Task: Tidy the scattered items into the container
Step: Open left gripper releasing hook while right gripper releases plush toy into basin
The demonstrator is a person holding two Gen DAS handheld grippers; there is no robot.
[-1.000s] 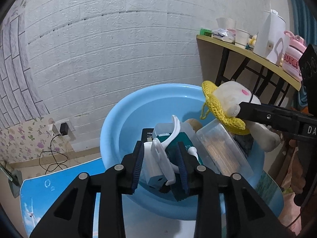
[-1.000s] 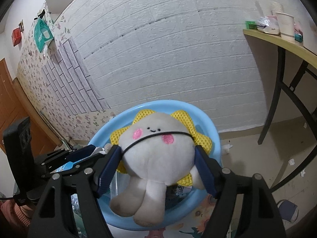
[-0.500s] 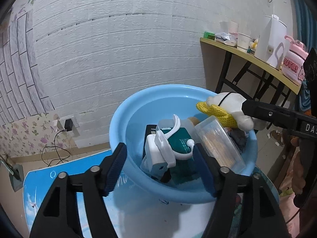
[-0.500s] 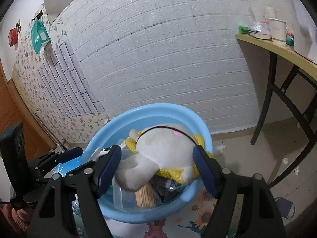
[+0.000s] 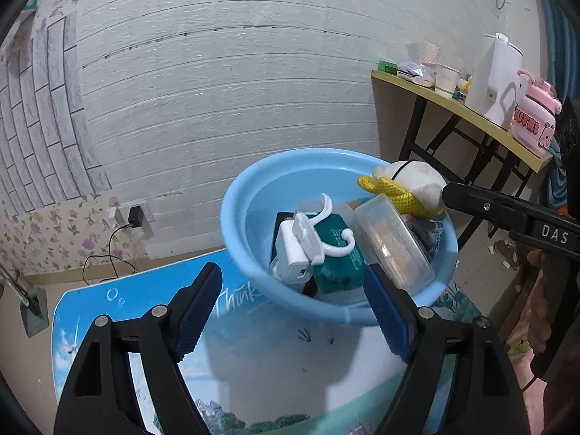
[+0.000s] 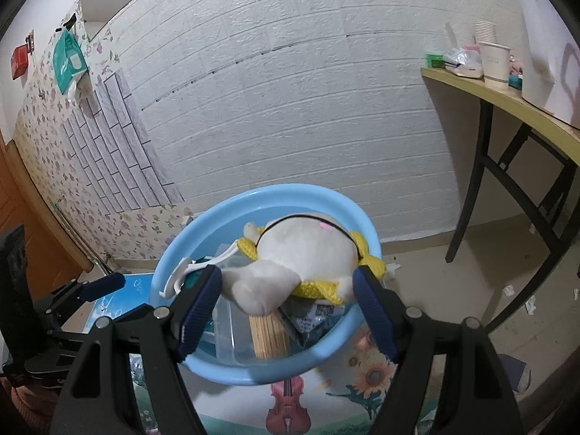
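A light blue basin stands on a small printed table. In it lie a white hook, a white box, a teal pack, a clear lidded box and a white plush toy with a yellow knitted frill. My left gripper is open and empty, drawn back in front of the basin. My right gripper is open at the basin's near rim, its pads on either side of the plush toy lying in the basin.
The table top shows a blue picture with writing. A white brick wall stands behind. A side table with cups, a white jug and a pink box is at the right. A charger and cable hang at the wall's foot.
My left gripper let go of the white hook and box, opened, and drew back from the basin. My right gripper lowered the plush toy into the basin, where it tipped over.
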